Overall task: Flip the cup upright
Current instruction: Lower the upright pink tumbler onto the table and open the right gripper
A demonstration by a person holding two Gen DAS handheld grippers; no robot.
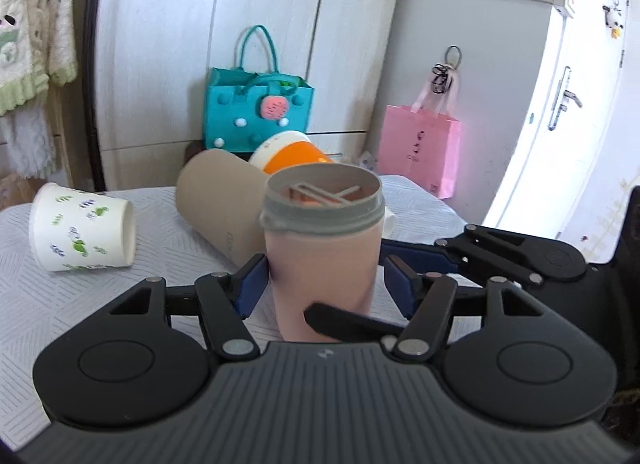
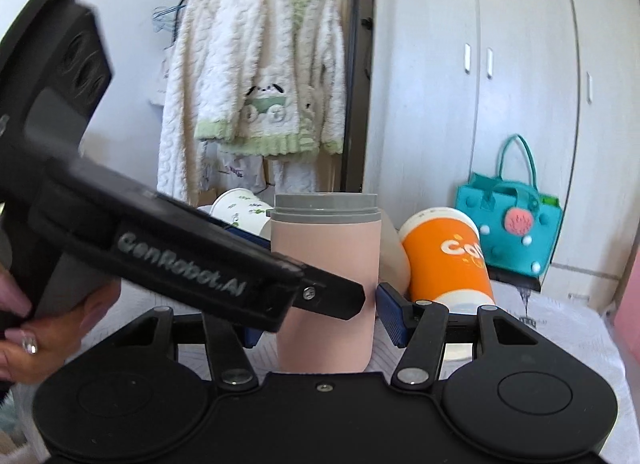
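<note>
A pink cup with a grey rim (image 1: 324,252) stands upright on the white table (image 1: 60,304), mouth up. My left gripper (image 1: 326,284) straddles it; the blue pads (image 1: 252,284) sit close to its sides with small gaps, so it looks open. In the right wrist view the same cup (image 2: 326,276) stands between my right gripper's (image 2: 320,316) blue pads (image 2: 394,316), also slightly apart from it. The left gripper's black body (image 2: 180,256) crosses in front of the cup there.
A beige cup (image 1: 220,204) lies on its side behind the pink one, an orange cup (image 1: 292,154) lies tilted behind it, and a white paper cup with green prints (image 1: 80,228) lies on its side at left. Teal bag (image 1: 258,112) and pink bag (image 1: 418,144) stand beyond.
</note>
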